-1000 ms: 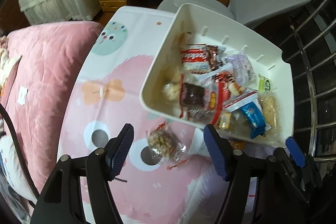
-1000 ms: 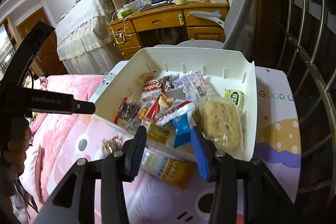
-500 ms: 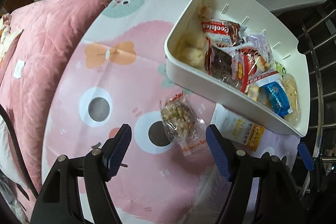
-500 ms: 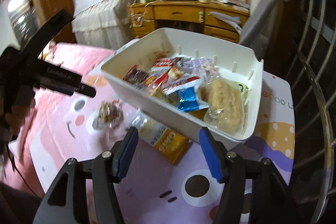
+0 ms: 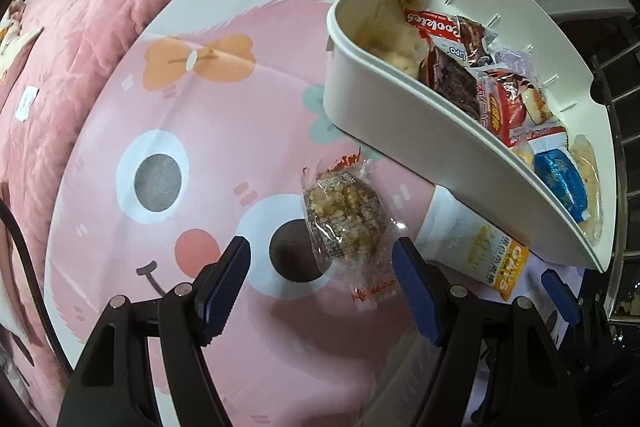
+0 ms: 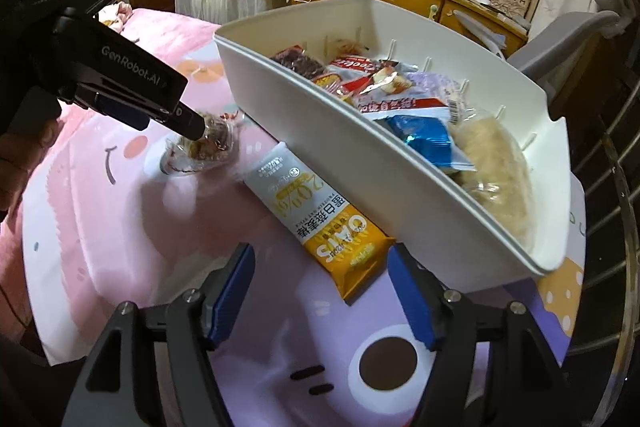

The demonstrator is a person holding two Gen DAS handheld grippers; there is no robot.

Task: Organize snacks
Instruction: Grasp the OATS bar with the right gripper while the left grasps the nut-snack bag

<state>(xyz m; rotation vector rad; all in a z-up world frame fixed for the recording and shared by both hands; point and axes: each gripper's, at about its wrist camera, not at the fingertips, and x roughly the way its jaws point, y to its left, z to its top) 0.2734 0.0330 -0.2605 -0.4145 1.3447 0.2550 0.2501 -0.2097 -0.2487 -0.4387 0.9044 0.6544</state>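
The left gripper (image 5: 322, 263) points steeply down at the cartoon-print tablecloth (image 5: 192, 99), its blue pads wide apart and empty. A clear-wrapped oat cluster snack (image 5: 344, 215) lies flat on the cloth just ahead of the gap, nearer the right-hand pad, touching neither. In the right wrist view this gripper's black body comes in from the upper left, held by a hand that is mostly hidden at the frame's left edge, and its tip stands over that same snack.

The right gripper (image 6: 320, 279) tilts down less steeply; its jaws have just been opening and now stand wide with nothing pressed between them. The orange end of an oat bar packet (image 6: 320, 223) lies just ahead of the gap, and the packet's white end runs toward the white plastic bin (image 6: 360, 163), whose near wall rises right beside it.

The bin sits on the cloth's far right part, filled with wrapped snacks, among them a blue foil packet (image 6: 424, 139) and a red cookie packet (image 5: 434, 23). Open cloth spreads left of the oat cluster; a pink quilt (image 5: 60, 59) borders the table's left edge
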